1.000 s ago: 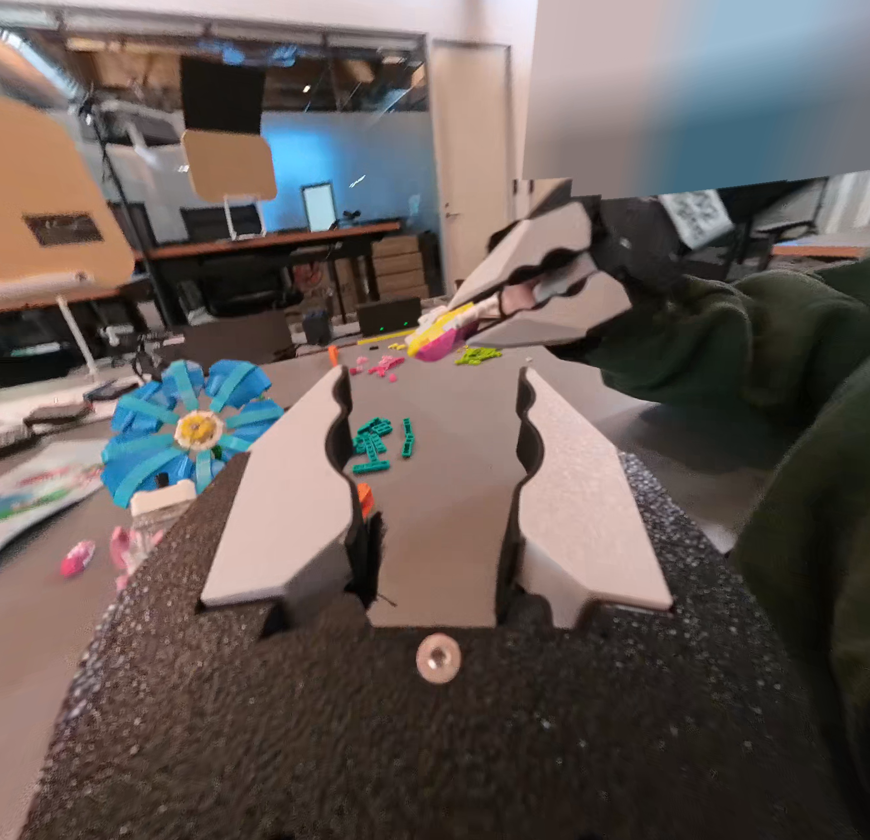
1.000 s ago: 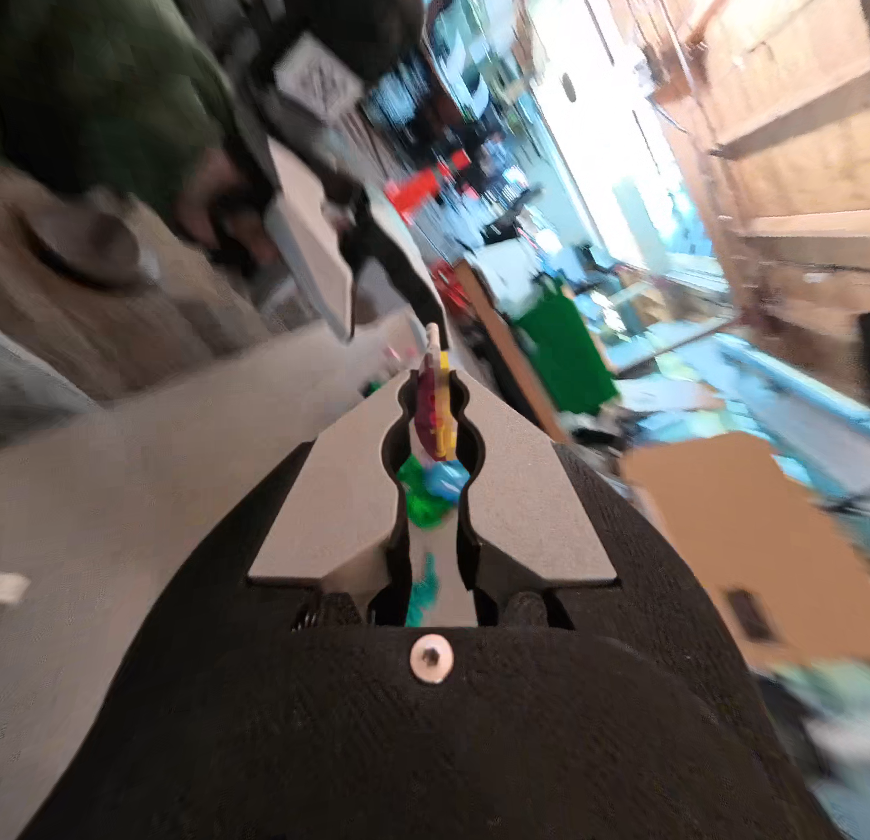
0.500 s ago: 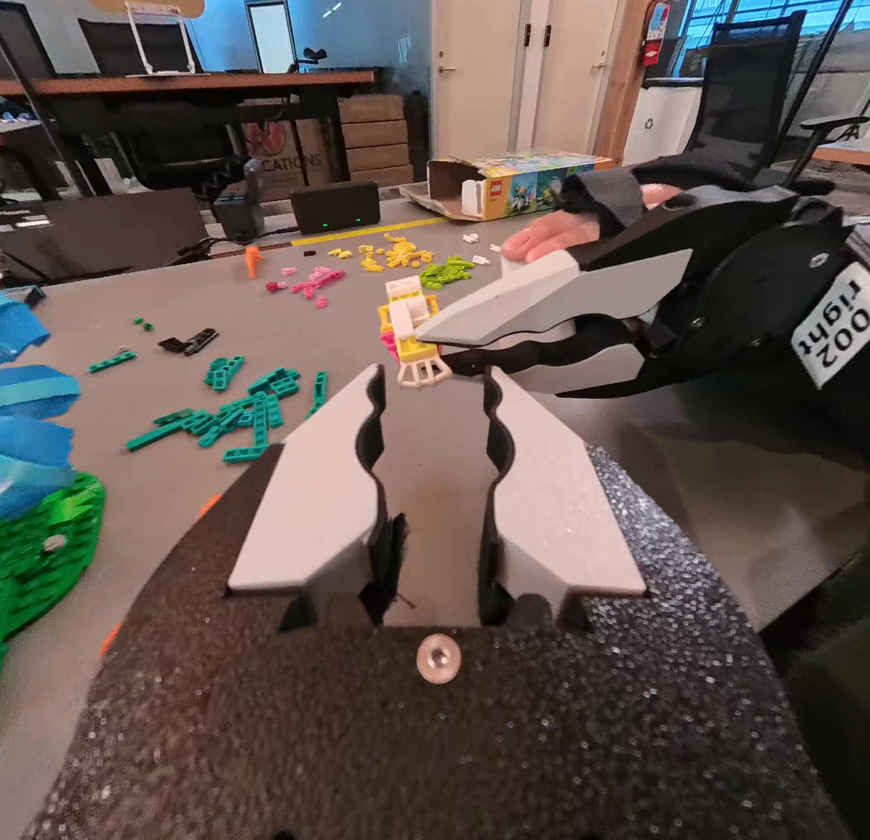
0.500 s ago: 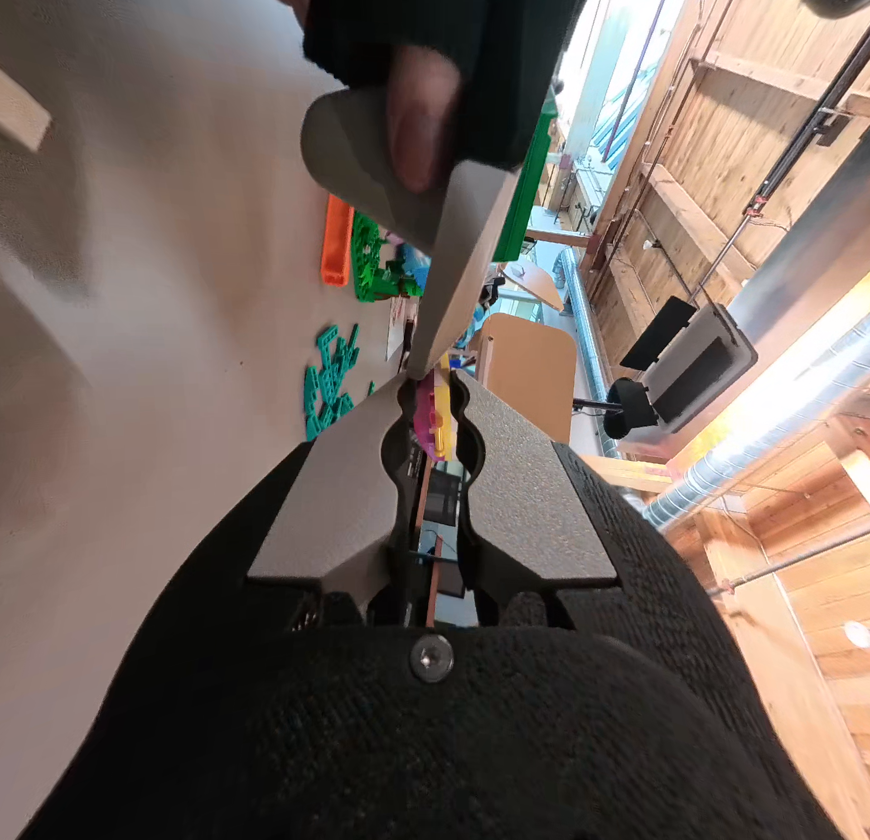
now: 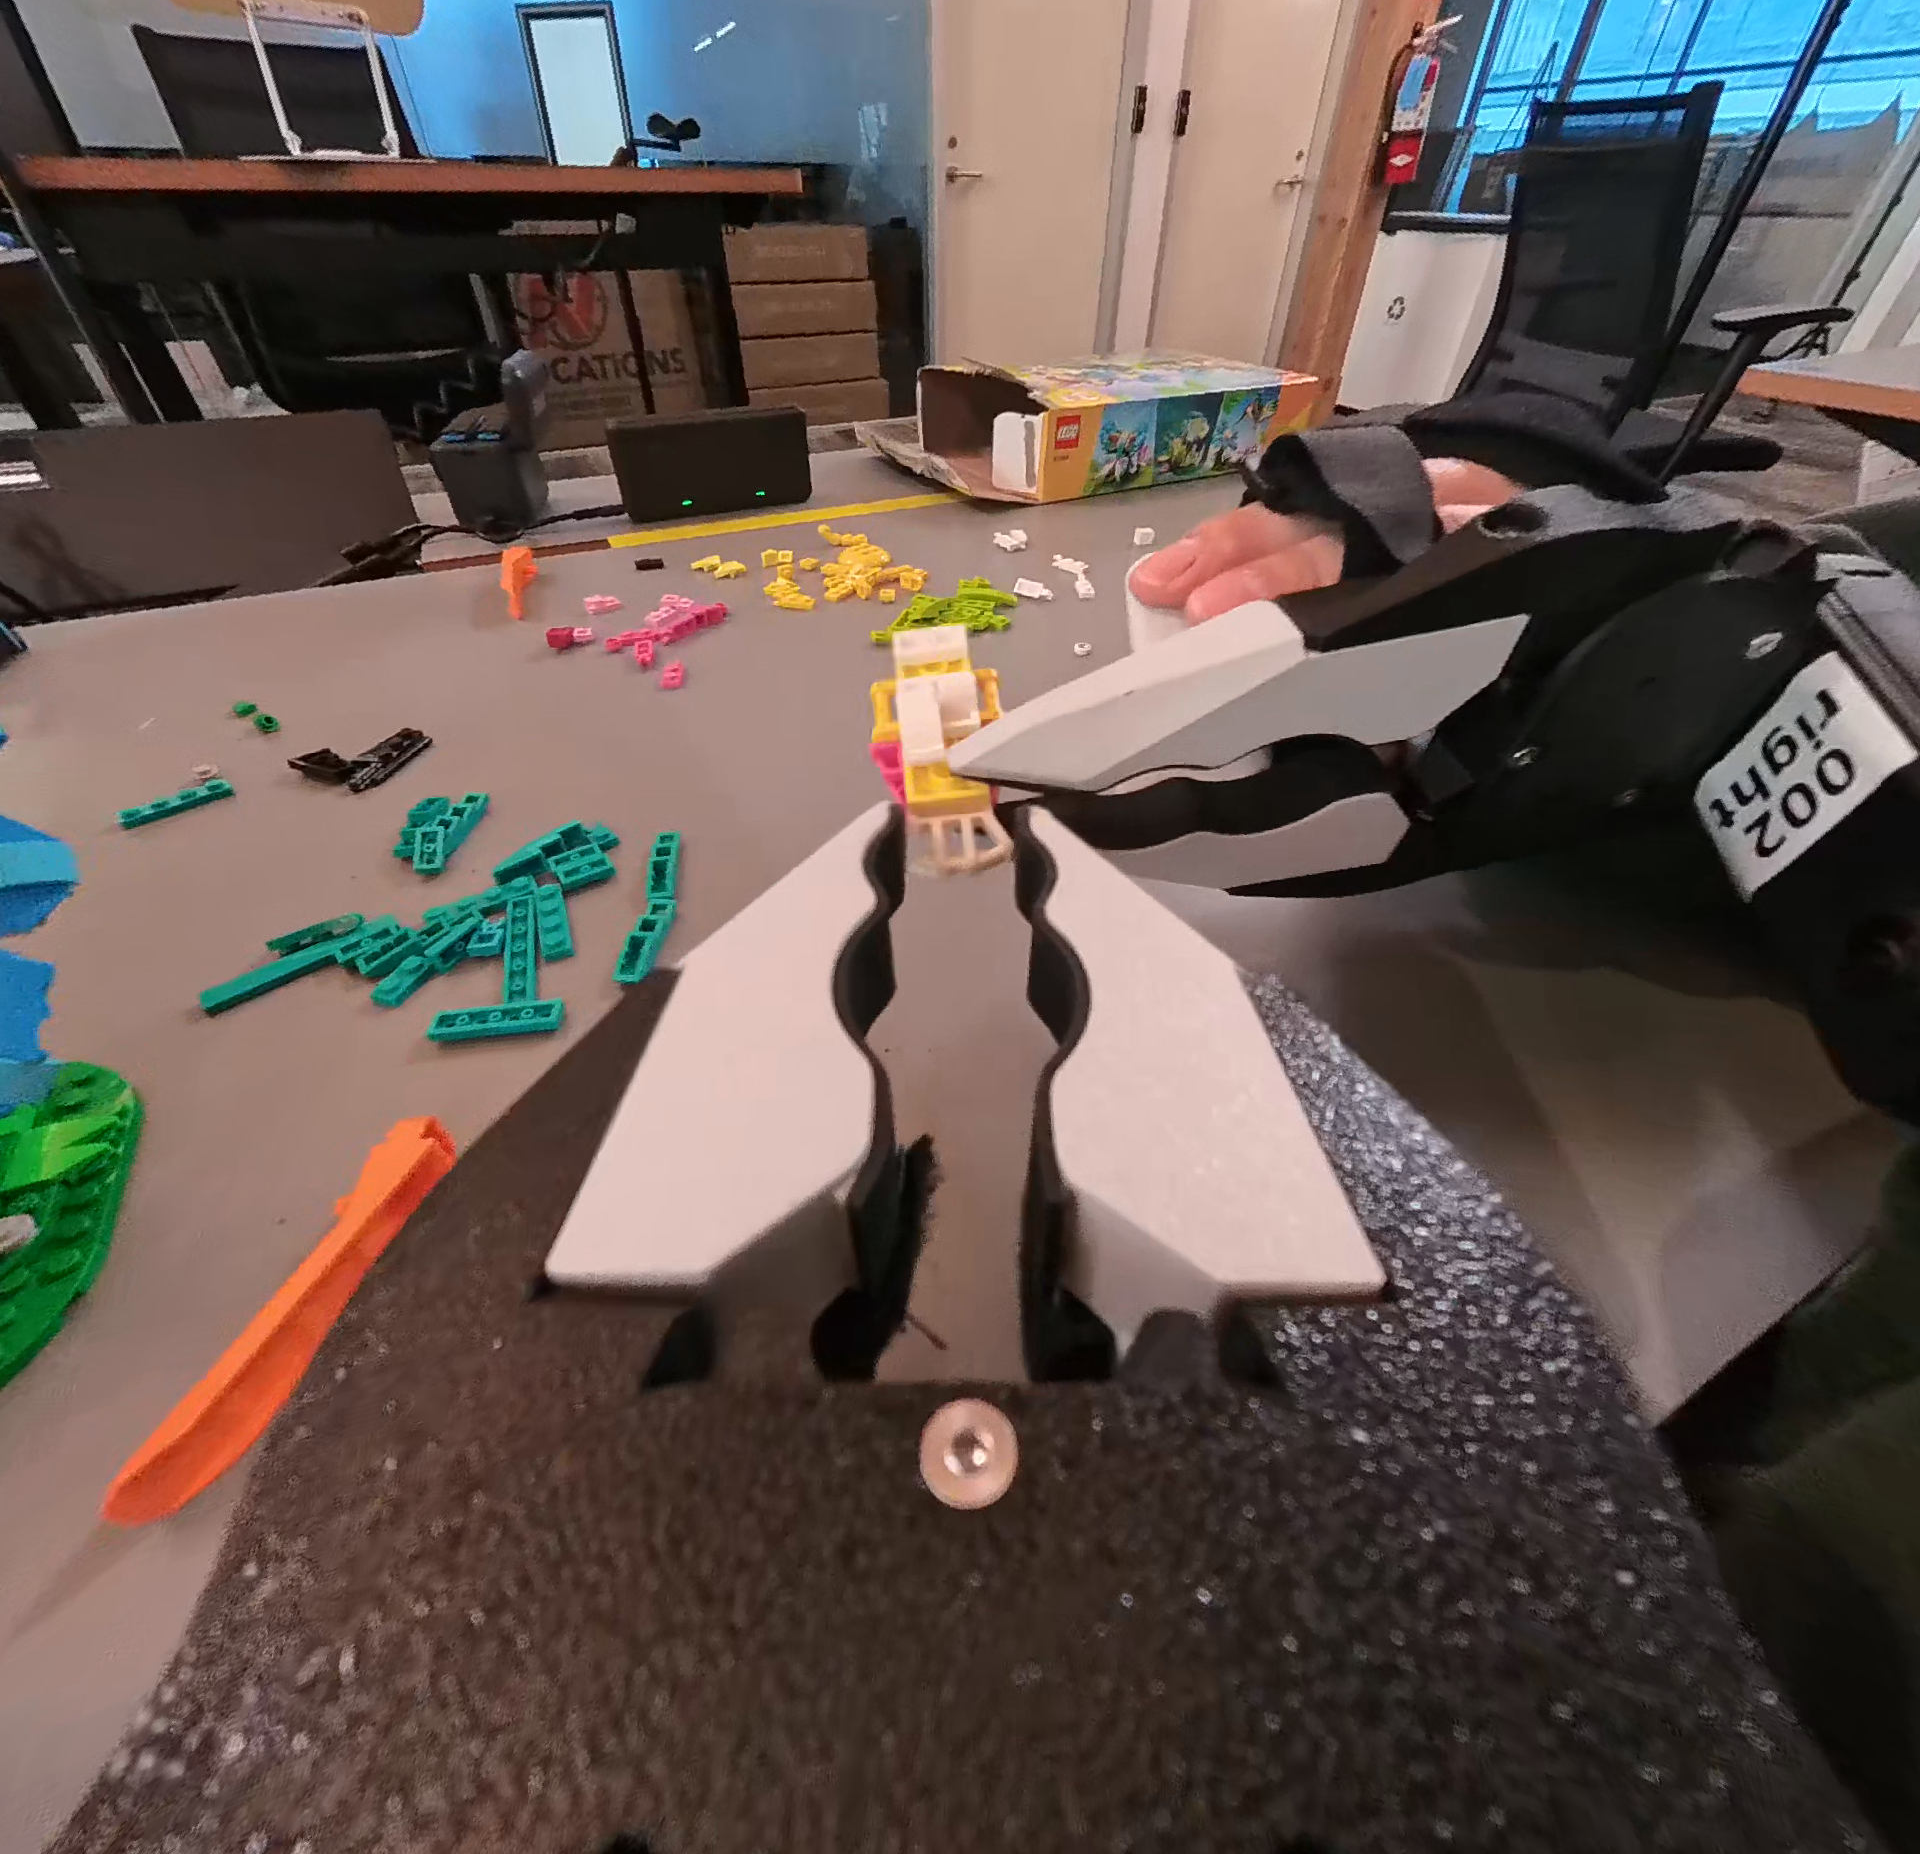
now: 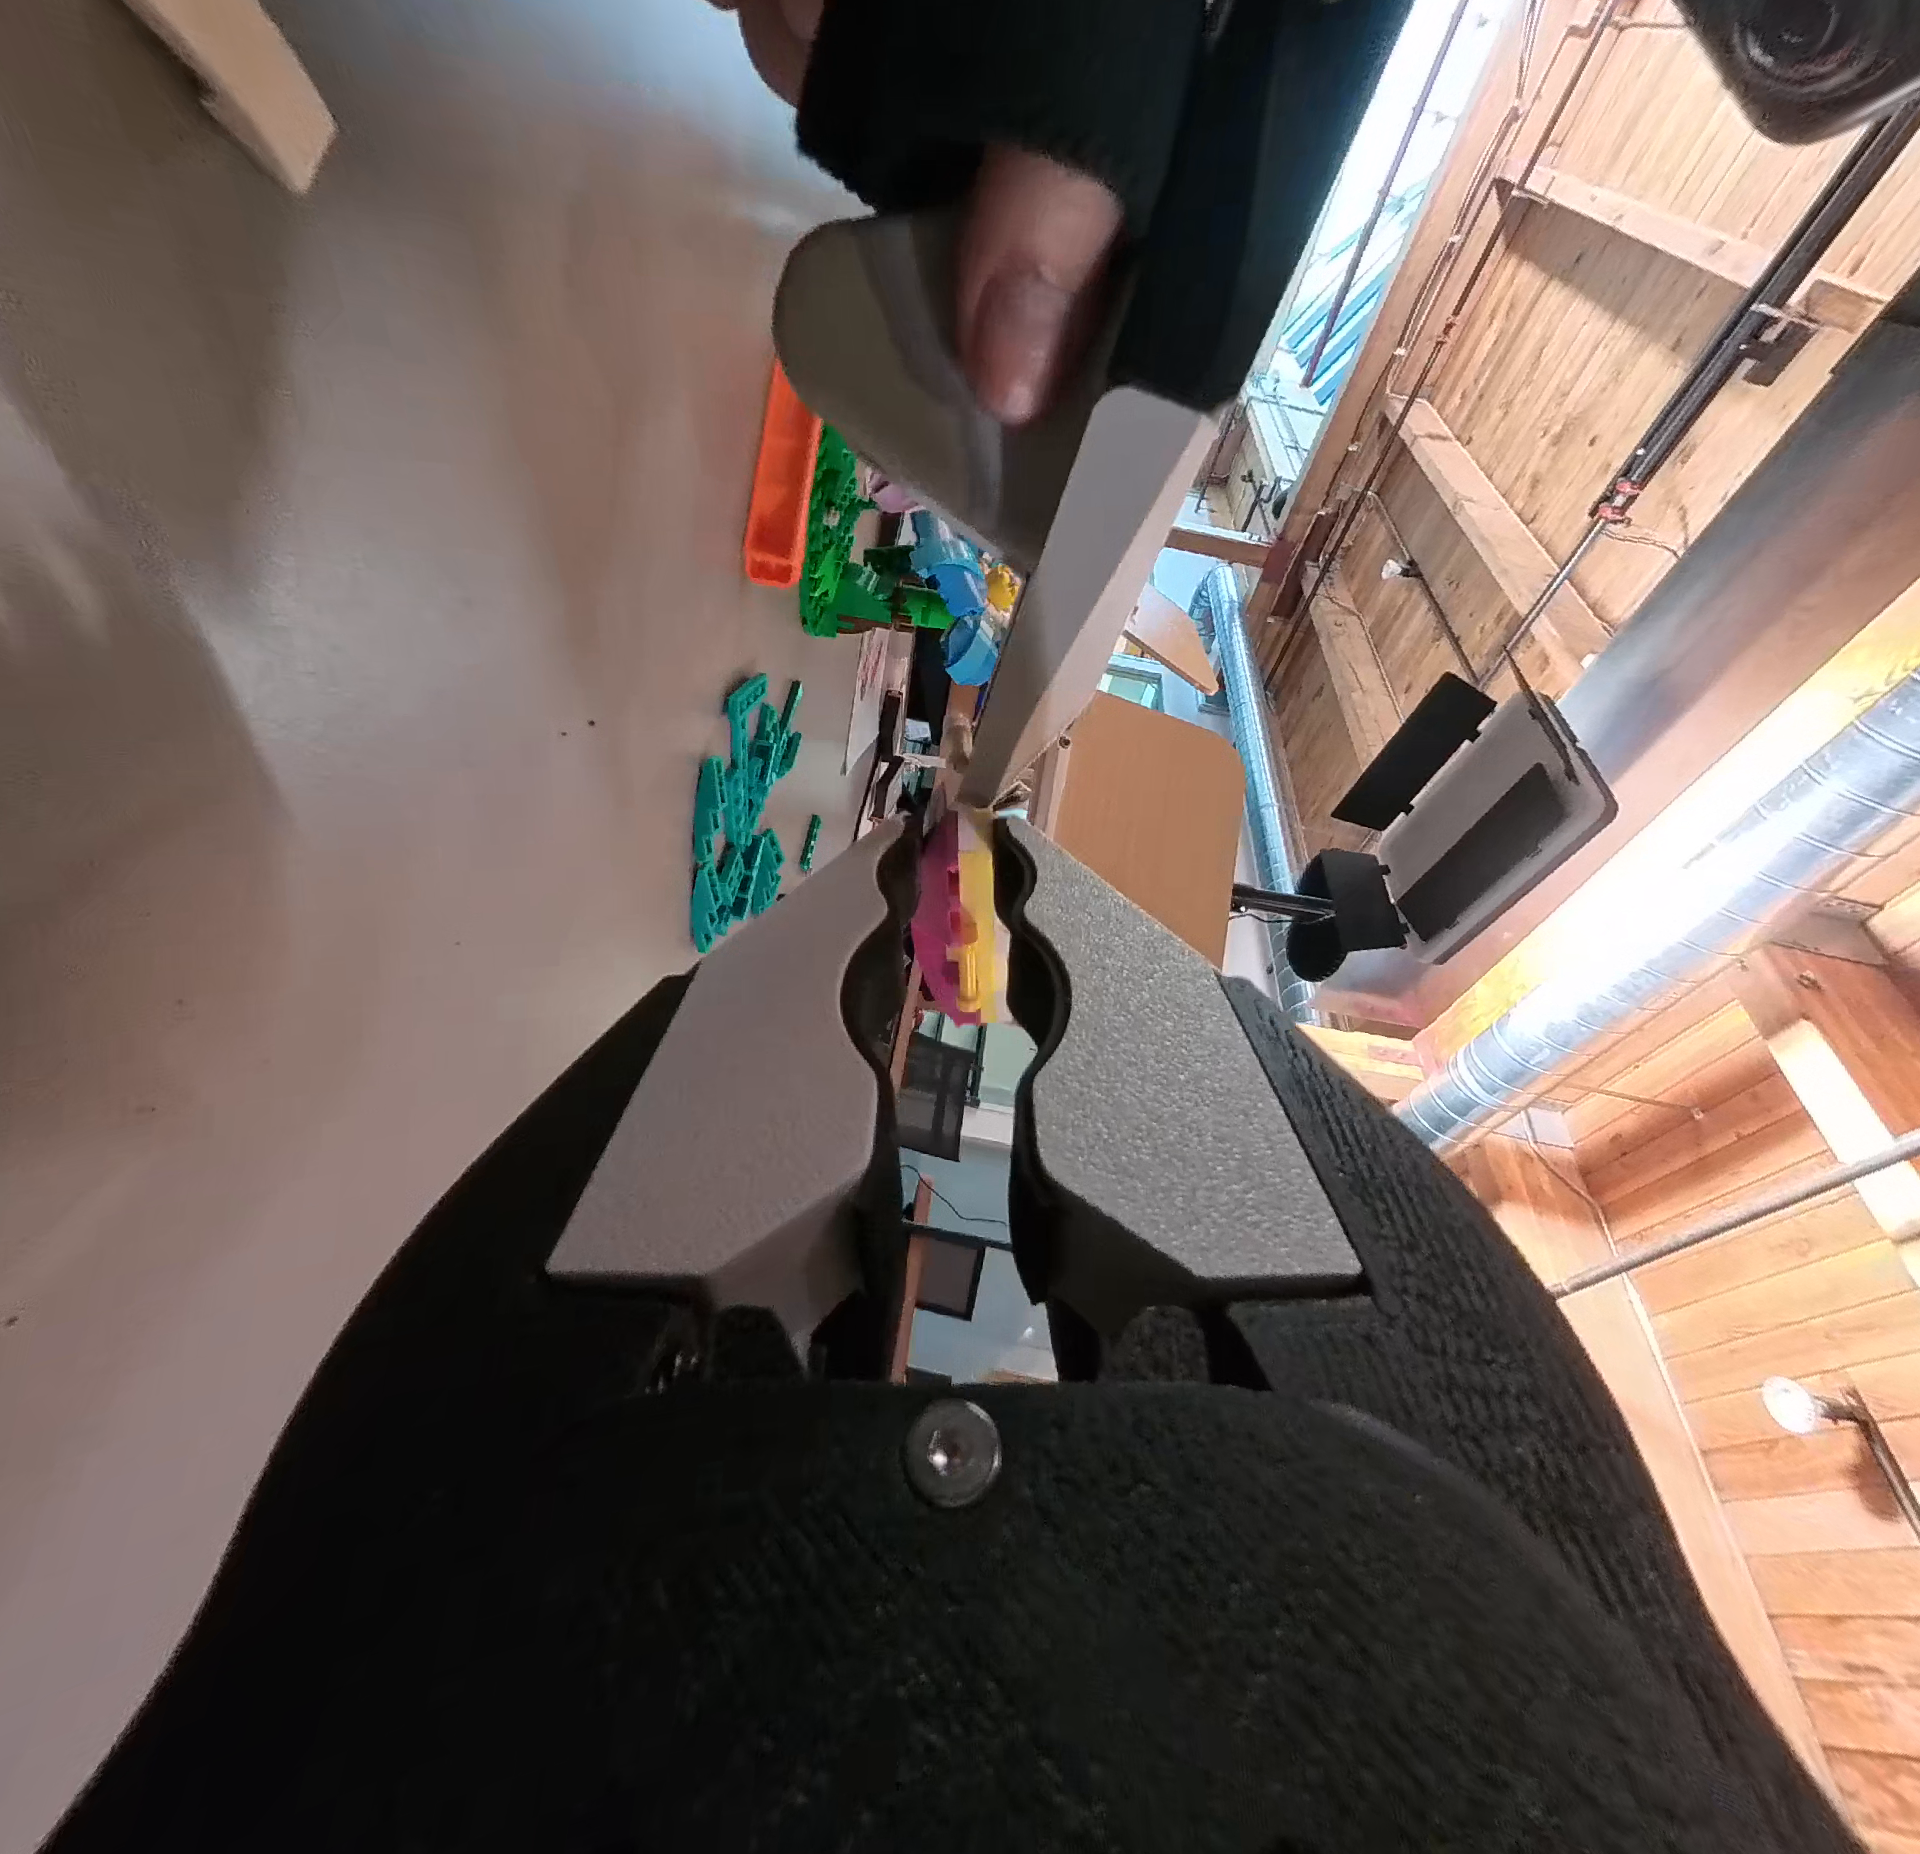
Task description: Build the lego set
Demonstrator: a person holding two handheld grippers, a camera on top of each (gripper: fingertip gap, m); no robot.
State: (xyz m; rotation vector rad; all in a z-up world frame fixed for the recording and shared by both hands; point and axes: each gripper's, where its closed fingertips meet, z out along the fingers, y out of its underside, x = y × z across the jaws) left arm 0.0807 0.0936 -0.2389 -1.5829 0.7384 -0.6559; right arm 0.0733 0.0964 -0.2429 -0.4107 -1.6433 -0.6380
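A small yellow, white and pink lego assembly (image 5: 932,724) with a cream claw piece at its near end is held above the grey table (image 5: 727,765). My right gripper (image 5: 971,770) comes in from the right and is shut on it. In the right wrist view the pink and yellow assembly (image 6: 961,921) sits clamped between the right gripper's (image 6: 951,836) fingers. My left gripper (image 5: 956,830) is open with a narrow gap. Its fingertips (image 5: 883,838) flank the cream claw piece closely. I cannot tell if they touch it. The left gripper's finger (image 6: 1070,609) shows edge-on, with its tip at the assembly's end.
Loose teal pieces (image 5: 488,921) lie left of the grippers. An orange brick separator (image 5: 281,1316) and a green build (image 5: 62,1202) are at the near left. Black (image 5: 358,760), pink (image 5: 655,630), yellow (image 5: 842,578) and lime (image 5: 945,609) piles lie farther back, before an open lego box (image 5: 1122,433). My left and right fingertips are right by each other. The green build (image 5: 62,1202) is about equally far from each gripper, around 20 centimeters.
Both grippers came down from a raised, swinging pose. The left gripper has moved up to the assembly's near end and its jaws have narrowed. The right gripper keeps its hold.
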